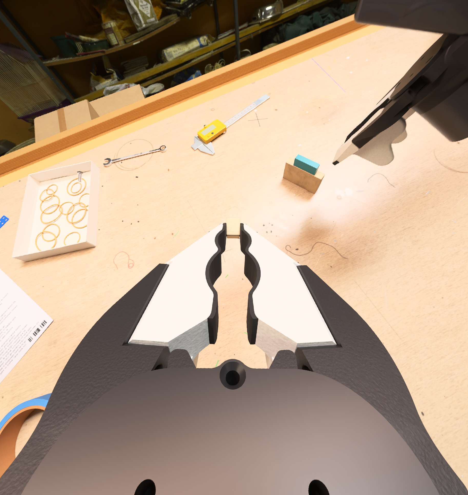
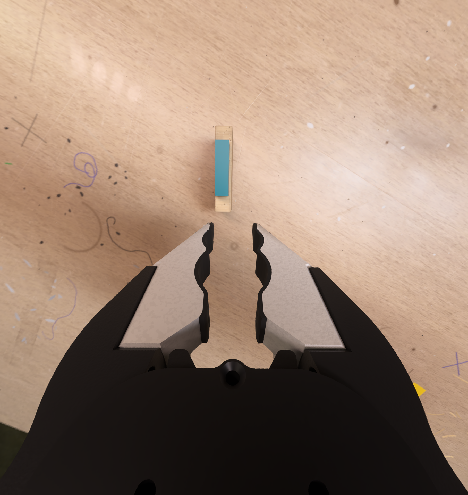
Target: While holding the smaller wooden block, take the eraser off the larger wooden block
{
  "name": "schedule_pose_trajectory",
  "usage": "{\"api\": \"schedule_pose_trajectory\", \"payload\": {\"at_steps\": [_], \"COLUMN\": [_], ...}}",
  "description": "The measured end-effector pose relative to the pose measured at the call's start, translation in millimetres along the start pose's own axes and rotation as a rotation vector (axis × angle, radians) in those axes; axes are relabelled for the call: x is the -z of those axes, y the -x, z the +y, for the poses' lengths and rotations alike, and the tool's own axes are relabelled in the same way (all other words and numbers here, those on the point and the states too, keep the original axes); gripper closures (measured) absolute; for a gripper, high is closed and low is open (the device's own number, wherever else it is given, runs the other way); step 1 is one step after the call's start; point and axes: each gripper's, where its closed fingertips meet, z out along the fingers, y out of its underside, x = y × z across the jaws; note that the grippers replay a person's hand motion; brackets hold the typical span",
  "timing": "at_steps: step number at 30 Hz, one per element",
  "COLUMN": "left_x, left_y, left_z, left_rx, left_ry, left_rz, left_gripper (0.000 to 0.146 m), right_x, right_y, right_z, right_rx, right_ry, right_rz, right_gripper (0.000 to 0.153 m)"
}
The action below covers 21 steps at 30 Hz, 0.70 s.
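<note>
**benchrat:** Scuffed plywood counter (image 2: 334,80). Left tongs (image 1: 233,229) pinch the small pale wooden block (image 1: 232,227). Right tongs (image 2: 232,225) are spread above the teal rectangular eraser (image 2: 222,167) on the larger upright wooden block (image 2: 223,205).

**gluepot:** Eraser's probably light and grippy; I'd squeeze its long sides.

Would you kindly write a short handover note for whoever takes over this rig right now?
Left gripper: shut on the smaller wooden block, held above the table.
Right gripper: open, empty, hovering over the eraser, not touching it.
The blue eraser lies on the larger wooden block, which stands on edge.
Done: small block held.
Left: descend, grip the eraser, lift it off.
</note>
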Motion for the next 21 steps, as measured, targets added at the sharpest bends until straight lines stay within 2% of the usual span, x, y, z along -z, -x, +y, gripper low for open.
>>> {"api": "schedule_pose_trajectory", "payload": {"at_steps": [5, 11, 17, 21], "left_x": [4, 4, 6, 6], "left_y": [3, 5, 3, 4], "left_z": [-2, 1, -1, 0], "left_rx": [0.024, 0.023, 0.015, 0.013], "left_ry": [-0.027, -0.01, -0.023, -0.019], "left_rz": [0.003, 0.001, 0.003, -0.001], "left_gripper": [0.137, 0.137, 0.137, 0.137], "right_x": [-8, -20, -27, -34], "right_y": [1, 7, 6, 4], "right_z": [-9, -14, -26, -31], "right_rx": [0.035, -0.056, 0.004, -0.073], "right_ry": [-0.01, 0.018, 0.009, 0.005], "right_rz": [0.074, 0.012, 0.073, 0.055], "right_gripper": [0.128, 0.135, 0.138, 0.134]}}
